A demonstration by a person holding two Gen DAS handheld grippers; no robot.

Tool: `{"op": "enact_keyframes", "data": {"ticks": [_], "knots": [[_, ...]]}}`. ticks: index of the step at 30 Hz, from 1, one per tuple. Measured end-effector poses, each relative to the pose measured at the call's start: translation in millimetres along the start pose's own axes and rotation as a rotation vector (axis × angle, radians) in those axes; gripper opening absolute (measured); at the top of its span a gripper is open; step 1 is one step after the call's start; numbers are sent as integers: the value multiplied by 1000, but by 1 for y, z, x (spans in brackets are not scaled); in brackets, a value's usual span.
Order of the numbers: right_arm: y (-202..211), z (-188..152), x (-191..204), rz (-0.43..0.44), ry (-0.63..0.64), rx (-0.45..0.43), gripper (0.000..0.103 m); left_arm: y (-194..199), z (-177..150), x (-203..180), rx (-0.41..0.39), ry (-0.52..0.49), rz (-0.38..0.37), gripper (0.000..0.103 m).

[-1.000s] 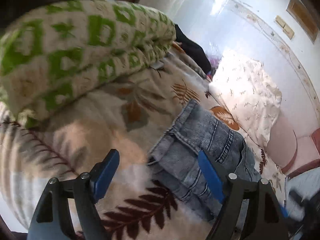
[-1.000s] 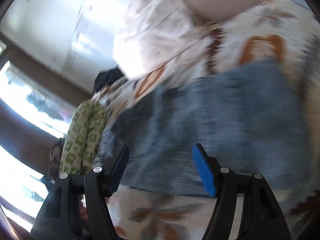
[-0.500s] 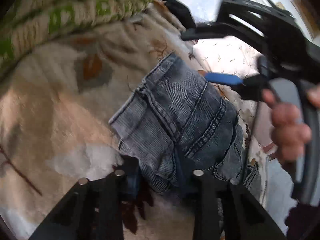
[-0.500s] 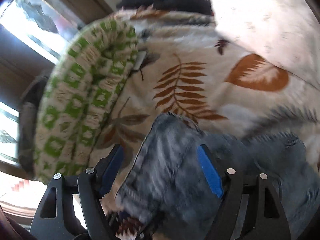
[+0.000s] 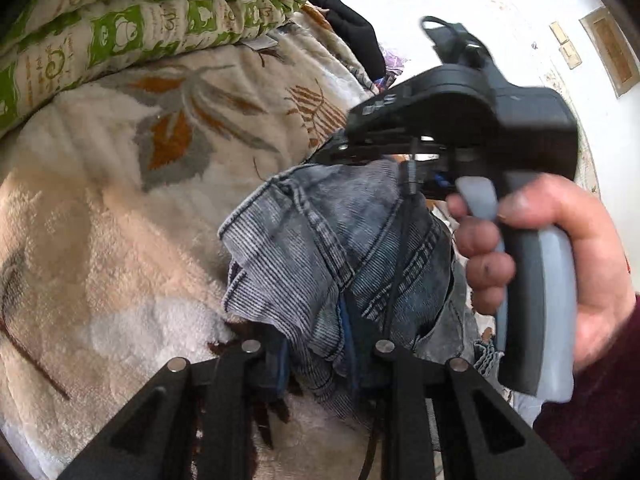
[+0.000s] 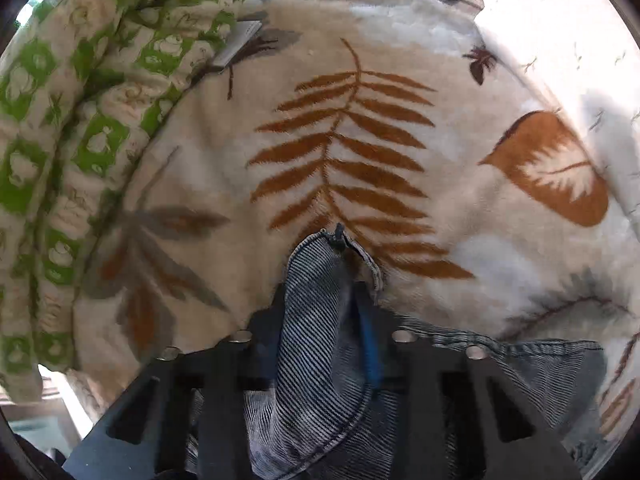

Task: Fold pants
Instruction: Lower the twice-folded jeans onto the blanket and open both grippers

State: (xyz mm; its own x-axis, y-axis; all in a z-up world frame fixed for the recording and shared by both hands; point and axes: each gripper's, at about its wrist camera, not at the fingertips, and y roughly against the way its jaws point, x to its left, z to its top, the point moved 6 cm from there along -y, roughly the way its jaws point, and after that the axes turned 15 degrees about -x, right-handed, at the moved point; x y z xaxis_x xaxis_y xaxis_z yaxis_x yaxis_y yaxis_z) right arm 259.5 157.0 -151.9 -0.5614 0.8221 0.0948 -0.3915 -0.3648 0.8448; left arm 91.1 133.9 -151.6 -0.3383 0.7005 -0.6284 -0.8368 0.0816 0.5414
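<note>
Both grippers closed since half second back: left gripper (image 5: 316,354) fingers clamped on jeans (image 5: 320,240) hem, right gripper (image 6: 320,334) pinched far corner. Jeans bunched on leaf blanket (image 6: 400,152), just beside green quilt (image 5: 120,28).

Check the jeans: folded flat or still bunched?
Bunched. The jeans sit crumpled on the blanket, hems overlapping, pinched in both the left gripper and right gripper.
</note>
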Motion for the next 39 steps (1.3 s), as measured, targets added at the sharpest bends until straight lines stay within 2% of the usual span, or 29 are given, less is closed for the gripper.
{"op": "enact_keyframes", "data": {"ticks": [5,10,15,18,23,25,31,33,39], "knots": [[45,-2,-9,44,-45,-113,14,12,2,-9,-35,-19,-26,22],[110,-5,-22,95,-87,-269,12,39,2,-42,-123,-132,-98,22],[171,-14,-54,127,-165,-398,12,71,-10,-89,-201,-284,-218,22],[208,-31,-87,148,-221,-460,12,89,-29,-130,-218,-374,-328,22],[250,-75,-158,136,-319,-537,12,97,-77,-195,-181,-506,-470,22],[260,-98,-192,144,-381,-564,12,92,-106,-218,-136,-569,-512,22],[248,-163,-281,160,-553,-584,12,59,-171,-243,4,-678,-563,22],[241,-179,-303,165,-604,-589,12,50,-185,-248,36,-700,-577,22],[230,-218,-360,206,-744,-682,12,28,-213,-256,120,-721,-622,22]]}}
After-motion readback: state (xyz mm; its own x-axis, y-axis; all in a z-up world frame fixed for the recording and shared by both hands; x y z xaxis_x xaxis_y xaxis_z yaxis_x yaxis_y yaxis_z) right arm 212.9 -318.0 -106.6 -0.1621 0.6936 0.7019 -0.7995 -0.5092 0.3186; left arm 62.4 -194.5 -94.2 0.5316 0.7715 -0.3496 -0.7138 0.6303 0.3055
